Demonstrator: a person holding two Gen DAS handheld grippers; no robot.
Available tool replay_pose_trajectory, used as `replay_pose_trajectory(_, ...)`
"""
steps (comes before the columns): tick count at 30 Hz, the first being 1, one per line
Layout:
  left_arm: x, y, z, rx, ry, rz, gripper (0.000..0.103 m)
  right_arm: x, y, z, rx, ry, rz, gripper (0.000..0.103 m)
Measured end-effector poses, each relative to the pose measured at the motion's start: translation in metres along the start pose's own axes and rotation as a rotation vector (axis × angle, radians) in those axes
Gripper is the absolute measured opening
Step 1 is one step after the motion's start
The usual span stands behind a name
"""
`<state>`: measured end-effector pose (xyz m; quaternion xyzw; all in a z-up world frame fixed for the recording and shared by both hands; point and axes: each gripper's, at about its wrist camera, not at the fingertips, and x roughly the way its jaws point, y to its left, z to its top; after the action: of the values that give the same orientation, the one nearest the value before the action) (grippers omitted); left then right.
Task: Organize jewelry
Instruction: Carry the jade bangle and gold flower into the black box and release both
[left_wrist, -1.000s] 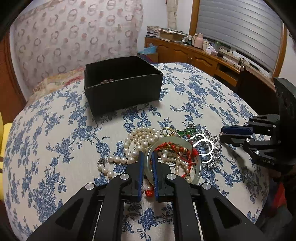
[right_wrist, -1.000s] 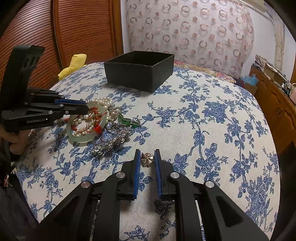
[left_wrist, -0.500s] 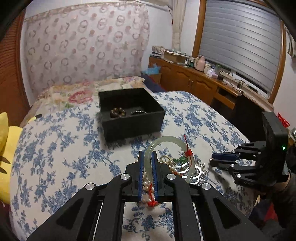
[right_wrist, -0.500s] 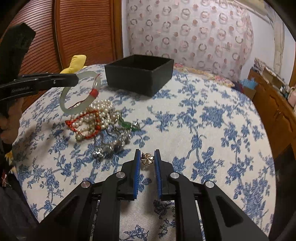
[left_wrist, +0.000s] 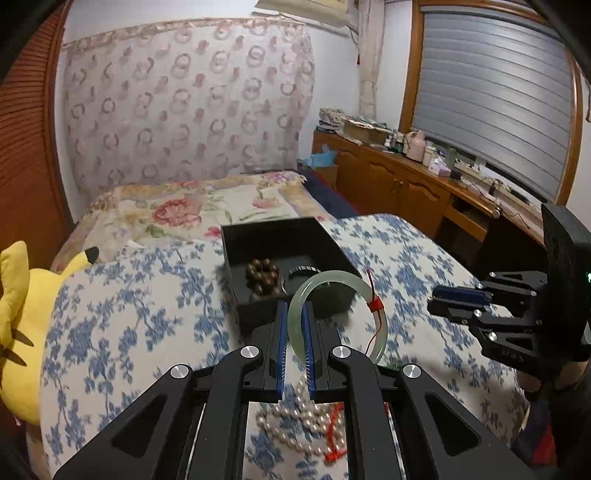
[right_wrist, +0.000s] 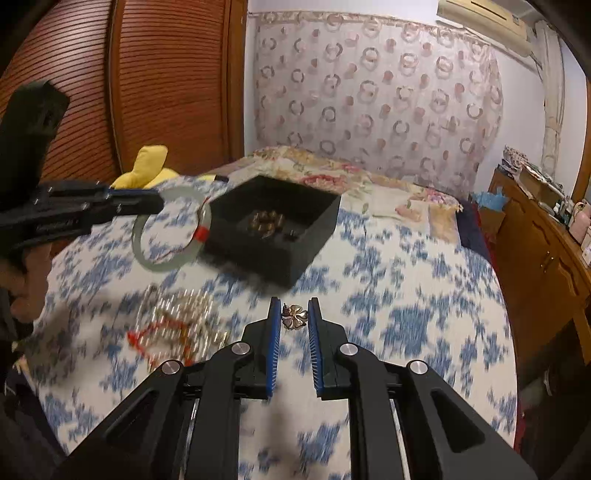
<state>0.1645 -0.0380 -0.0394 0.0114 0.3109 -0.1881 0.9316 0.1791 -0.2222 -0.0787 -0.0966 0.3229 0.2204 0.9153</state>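
My left gripper (left_wrist: 294, 317) is shut on a pale green jade bangle (left_wrist: 371, 295) with a red thread, held in the air just short of the black open box (left_wrist: 321, 232). The box holds a brown bead bracelet (left_wrist: 263, 279) and a dark ring (left_wrist: 303, 271). My right gripper (right_wrist: 294, 318) is shut on a small gold flower earring (right_wrist: 294, 317), above the cloth in front of the box (right_wrist: 314, 254). The right wrist view shows the left gripper (right_wrist: 157, 202) with the bangle (right_wrist: 142, 251) left of the box.
A pile of pearls (left_wrist: 295, 417) and red cord lies on the blue-flowered cloth (left_wrist: 110, 325) below my left gripper; it also shows in the right wrist view (right_wrist: 173, 328). A yellow plush toy (left_wrist: 22, 325) sits at the left edge. A wooden cabinet (right_wrist: 546, 258) stands right.
My left gripper has lifted the jade bangle off the pile and carried it toward the box. My right gripper has risen with the earring and moved toward the box.
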Motion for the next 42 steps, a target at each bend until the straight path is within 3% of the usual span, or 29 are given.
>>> replay_pose_trajectory(12, 0.022, 0.019, 0.021, -0.026, 0.003, 0.047, 0.007, 0.056, -0.014, 0.066, 0.04, -0.02, 0.038, 0.017)
replay_pose_trajectory(24, 0.051, 0.035, 0.029, -0.049, 0.037, 0.069, 0.007, 0.116, -0.023, 0.103, 0.089, 0.064, 0.08, 0.017)
replay_pose_trajectory(29, 0.06, 0.038, 0.032, -0.059, 0.05, 0.071, 0.007, 0.121, -0.028, 0.107, 0.107, 0.078, 0.08, 0.019)
replay_pose_trajectory(33, 0.066, 0.039, 0.034, -0.066, 0.055, 0.066, 0.007, 0.116, -0.03, 0.108, 0.106, 0.069, 0.08, 0.034)
replay_pose_trajectory(42, 0.083, 0.034, 0.042, -0.066, 0.073, 0.057, 0.007, 0.094, -0.034, 0.105, 0.105, 0.031, 0.065, 0.034)
